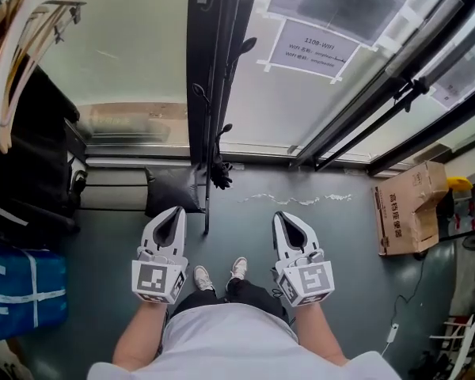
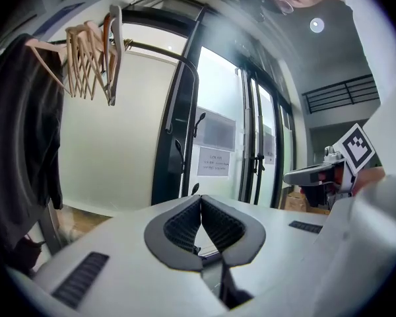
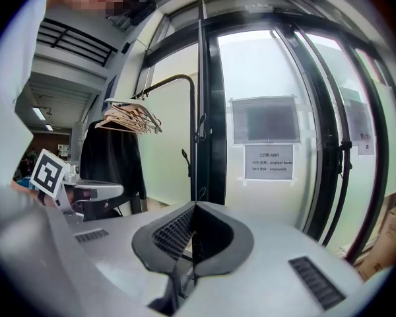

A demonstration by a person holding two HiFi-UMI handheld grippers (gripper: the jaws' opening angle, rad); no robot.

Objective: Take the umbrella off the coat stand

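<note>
Two closed, empty tongs, left gripper (image 1: 176, 211) and right gripper (image 1: 279, 215); black crumpled umbrella (image 1: 220, 172) on coat stand (image 1: 206, 212).

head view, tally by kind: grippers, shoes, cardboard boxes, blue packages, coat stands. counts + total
Grippers: 2 (left gripper, right gripper)
Shoes: 2
Cardboard box: 1
Blue package: 1
Coat stand: 1
Total: 7

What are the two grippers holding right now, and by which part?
Nothing. The left gripper and the right gripper both have their jaws closed together with nothing between them, apart from the coat stand.
</note>
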